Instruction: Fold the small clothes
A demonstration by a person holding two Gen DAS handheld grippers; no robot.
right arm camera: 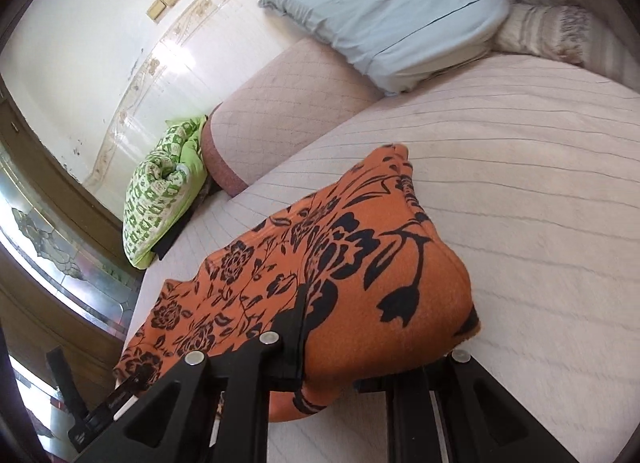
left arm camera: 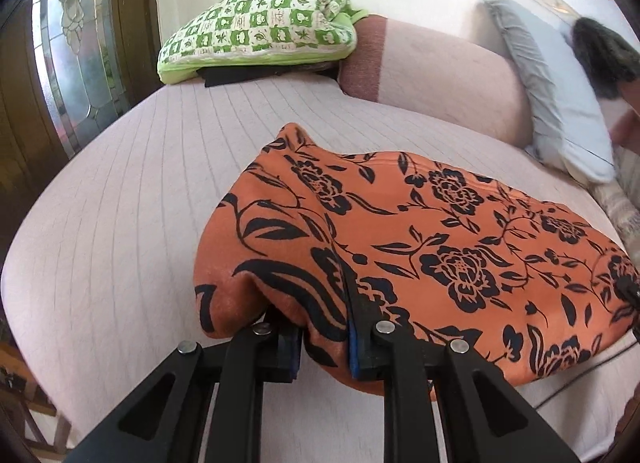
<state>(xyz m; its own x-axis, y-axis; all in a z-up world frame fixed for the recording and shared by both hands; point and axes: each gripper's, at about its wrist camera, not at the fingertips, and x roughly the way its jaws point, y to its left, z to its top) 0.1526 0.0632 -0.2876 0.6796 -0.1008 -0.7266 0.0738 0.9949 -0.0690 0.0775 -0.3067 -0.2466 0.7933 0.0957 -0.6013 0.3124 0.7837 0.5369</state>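
An orange garment with black flower print (left arm camera: 420,239) lies on the pale pink quilted bed (left arm camera: 132,199). My left gripper (left arm camera: 324,343) is shut on the garment's near left corner, cloth bunched between its fingers. My right gripper (right arm camera: 320,367) is shut on the garment's near right corner (right arm camera: 360,275), the cloth draped over its right finger and hiding it. In the right wrist view the left gripper (right arm camera: 120,399) shows at the lower left, at the garment's other end. The garment stretches between the two grippers along the bed's near edge.
A green-and-white checked folded quilt (left arm camera: 260,31) sits at the far end on a dark item. A pink bolster (left arm camera: 432,75) and a grey-blue pillow (right arm camera: 384,11) lie at the head. A person's dark hair (left arm camera: 600,55) is at the right. A wooden glass door (left arm camera: 68,63) stands left.
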